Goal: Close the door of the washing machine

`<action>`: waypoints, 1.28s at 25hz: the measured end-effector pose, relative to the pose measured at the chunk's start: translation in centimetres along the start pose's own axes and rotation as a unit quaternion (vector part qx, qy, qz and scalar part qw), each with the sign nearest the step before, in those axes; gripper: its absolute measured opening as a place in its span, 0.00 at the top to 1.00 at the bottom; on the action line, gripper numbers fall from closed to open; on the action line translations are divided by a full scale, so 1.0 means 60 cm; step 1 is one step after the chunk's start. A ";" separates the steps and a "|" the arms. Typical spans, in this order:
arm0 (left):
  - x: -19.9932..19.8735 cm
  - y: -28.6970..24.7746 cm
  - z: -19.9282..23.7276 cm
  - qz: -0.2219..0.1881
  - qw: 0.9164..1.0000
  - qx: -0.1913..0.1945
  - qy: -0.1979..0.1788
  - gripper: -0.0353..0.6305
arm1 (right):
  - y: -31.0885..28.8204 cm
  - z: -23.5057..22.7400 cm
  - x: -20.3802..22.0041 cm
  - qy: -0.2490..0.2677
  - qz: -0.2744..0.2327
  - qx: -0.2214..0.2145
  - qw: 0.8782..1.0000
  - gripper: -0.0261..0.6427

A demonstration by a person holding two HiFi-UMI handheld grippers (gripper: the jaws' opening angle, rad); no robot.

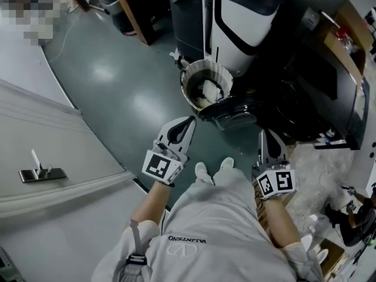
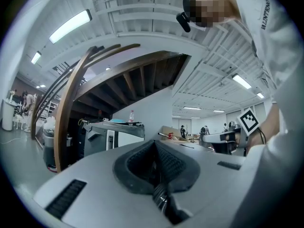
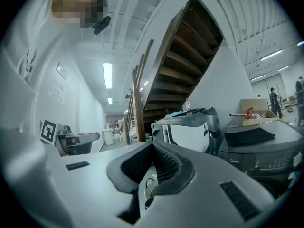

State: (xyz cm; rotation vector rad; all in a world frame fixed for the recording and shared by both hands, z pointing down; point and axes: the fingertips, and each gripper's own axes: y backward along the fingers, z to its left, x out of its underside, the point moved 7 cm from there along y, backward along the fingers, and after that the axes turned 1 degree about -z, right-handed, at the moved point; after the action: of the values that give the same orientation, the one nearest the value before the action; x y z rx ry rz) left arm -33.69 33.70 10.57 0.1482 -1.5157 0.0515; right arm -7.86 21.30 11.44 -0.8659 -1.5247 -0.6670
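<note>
The black washing machine stands at the right of the head view, and its dark front also shows in the right gripper view. Its round glossy black door hangs open toward the floor, just ahead of my feet. My left gripper is level and shut on nothing, its tips a short way left of the door and apart from it. My right gripper is also shut and empty, beside the door's right edge in front of the machine. The pads meet in both gripper views.
A round laundry basket with white cloth inside stands right behind the open door. A white-and-black machine is beyond it. Wooden stairs rise behind. Crumpled plastic lies at the right. A white panel with a handle is at the left.
</note>
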 end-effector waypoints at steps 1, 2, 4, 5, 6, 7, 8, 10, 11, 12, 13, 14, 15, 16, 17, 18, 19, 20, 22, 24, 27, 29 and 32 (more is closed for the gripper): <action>0.004 -0.003 0.003 0.001 1.000 -0.002 0.002 0.95 | -0.007 -0.002 0.004 0.000 0.001 -0.002 1.000 0.94; 0.007 -0.008 0.005 0.003 1.000 -0.003 0.007 0.94 | -0.013 -0.005 0.007 -0.002 0.002 -0.004 1.000 0.94; 0.011 -0.016 0.007 0.003 1.000 -0.004 0.018 0.94 | -0.027 -0.010 0.009 -0.008 -0.002 -0.010 1.000 0.94; 0.013 -0.020 0.007 0.002 1.000 -0.006 0.022 0.94 | -0.034 -0.010 0.008 -0.011 -0.005 -0.015 1.000 0.94; 0.013 -0.023 0.008 0.001 1.000 -0.008 0.025 0.94 | -0.042 -0.010 0.008 -0.013 -0.008 -0.022 1.000 0.94; 0.012 -0.027 0.009 0.000 1.000 -0.011 0.026 0.94 | -0.050 -0.012 0.009 -0.014 -0.008 -0.029 0.999 0.94; 0.011 -0.033 0.011 -0.001 1.000 -0.015 0.026 0.94 | -0.058 -0.015 0.011 -0.015 -0.007 -0.035 0.999 0.94; 0.009 -0.045 0.012 0.001 1.000 -0.021 0.024 0.94 | -0.075 -0.024 0.014 -0.019 -0.002 -0.047 0.999 0.94; 0.008 -0.052 0.013 0.003 1.000 -0.023 0.021 0.94 | -0.083 -0.028 0.015 -0.022 0.001 -0.053 0.998 0.94; 0.008 -0.058 0.013 0.007 1.000 -0.024 0.016 0.94 | -0.091 -0.031 0.017 -0.024 0.004 -0.059 0.998 0.94; 0.008 -0.064 0.013 0.011 1.000 -0.026 0.011 0.94 | -0.099 -0.034 0.019 -0.026 0.009 -0.066 0.997 0.94; 0.010 -0.071 0.013 0.016 0.999 -0.029 0.008 0.94 | -0.107 -0.037 0.021 -0.027 0.015 -0.072 0.997 0.94; 0.012 -0.078 0.013 0.019 0.999 -0.032 0.007 0.94 | -0.115 -0.041 0.024 -0.030 0.021 -0.077 0.996 0.94; 0.015 -0.085 0.014 0.022 0.999 -0.036 0.009 0.94 | -0.123 -0.045 0.027 -0.033 0.027 -0.083 0.996 0.94; 0.019 -0.093 0.014 0.024 0.999 -0.040 0.013 0.94 | -0.130 -0.050 0.029 -0.037 0.031 -0.089 0.995 0.94; 0.023 -0.101 0.014 0.026 0.999 -0.044 0.016 0.94 | -0.137 -0.055 0.032 -0.039 0.035 -0.096 0.994 0.94; 0.028 -0.108 0.014 0.029 0.998 -0.047 0.017 0.94 | -0.144 -0.059 0.035 -0.041 0.039 -0.104 0.993 0.94; 0.034 -0.116 0.013 0.034 0.998 -0.049 0.015 0.94 | -0.150 -0.063 0.038 -0.042 0.042 -0.112 0.992 0.94; 0.049 -0.132 0.012 0.047 0.997 -0.054 0.012 0.94 | -0.163 -0.073 0.046 -0.044 0.047 -0.127 0.990 0.94; 0.064 -0.146 0.011 0.059 0.997 -0.058 0.010 0.95 | -0.177 -0.083 0.056 -0.049 0.054 -0.136 0.988 0.94; 0.083 -0.166 0.009 0.073 0.996 -0.058 -0.003 0.94 | -0.201 -0.094 0.077 -0.051 0.065 -0.149 0.985 0.94; 0.095 -0.176 0.007 0.082 0.995 -0.056 -0.010 0.94 | -0.221 -0.095 0.092 -0.049 0.074 -0.158 0.983 0.94; 0.114 -0.184 0.007 0.097 0.994 -0.053 -0.012 0.95 | -0.245 -0.084 0.110 -0.052 0.090 -0.171 0.980 0.94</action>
State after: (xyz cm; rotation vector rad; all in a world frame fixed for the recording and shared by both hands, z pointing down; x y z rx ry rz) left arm -32.32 22.33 16.67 -0.0845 -1.5490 0.1257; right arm -17.35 9.94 19.63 -1.3008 -1.4242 -0.7719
